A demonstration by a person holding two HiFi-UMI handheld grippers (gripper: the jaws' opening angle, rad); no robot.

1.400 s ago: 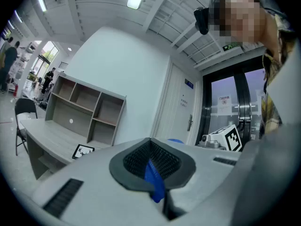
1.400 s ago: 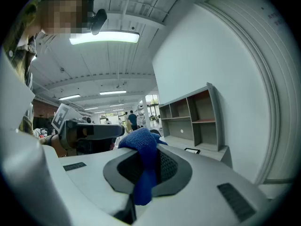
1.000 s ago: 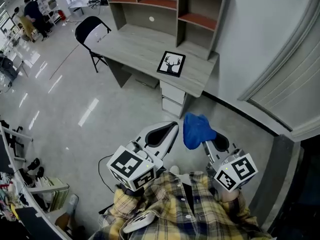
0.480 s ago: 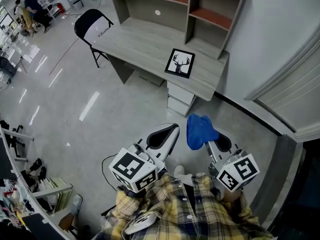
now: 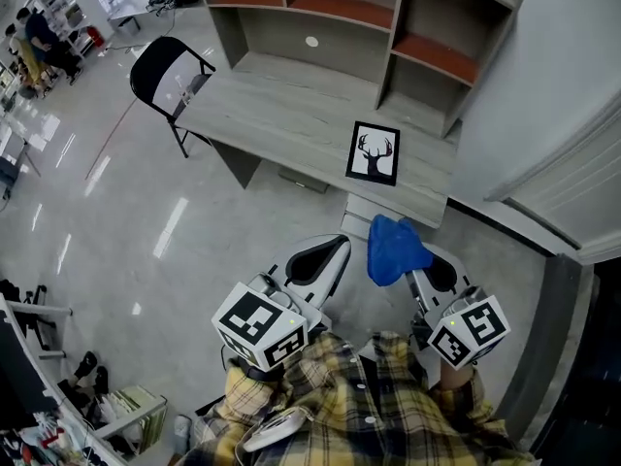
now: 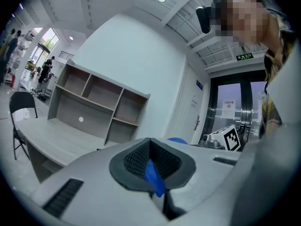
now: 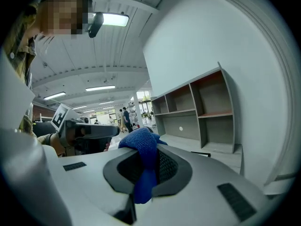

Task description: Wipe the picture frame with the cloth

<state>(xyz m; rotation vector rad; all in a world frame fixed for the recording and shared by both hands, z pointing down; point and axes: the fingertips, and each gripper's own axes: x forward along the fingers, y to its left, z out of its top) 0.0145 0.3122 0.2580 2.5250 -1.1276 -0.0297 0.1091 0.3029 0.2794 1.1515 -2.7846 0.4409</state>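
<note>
Head view: picture frame (image 5: 374, 152) lies flat on the bench (image 5: 281, 115), near its right end. Left tongs (image 5: 325, 250) and right tongs (image 5: 412, 275) are short of the bench, over the floor (image 5: 146, 250).
Left gripper view: jaws fully closed, no grip.
Right gripper view: jaws clamped on the blue cloth (image 7: 141, 147), which bunches up above them.

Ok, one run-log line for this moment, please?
left gripper: shut | right gripper: shut on blue cloth | picture frame: flat on desk, untouched | wipe: not started
</note>
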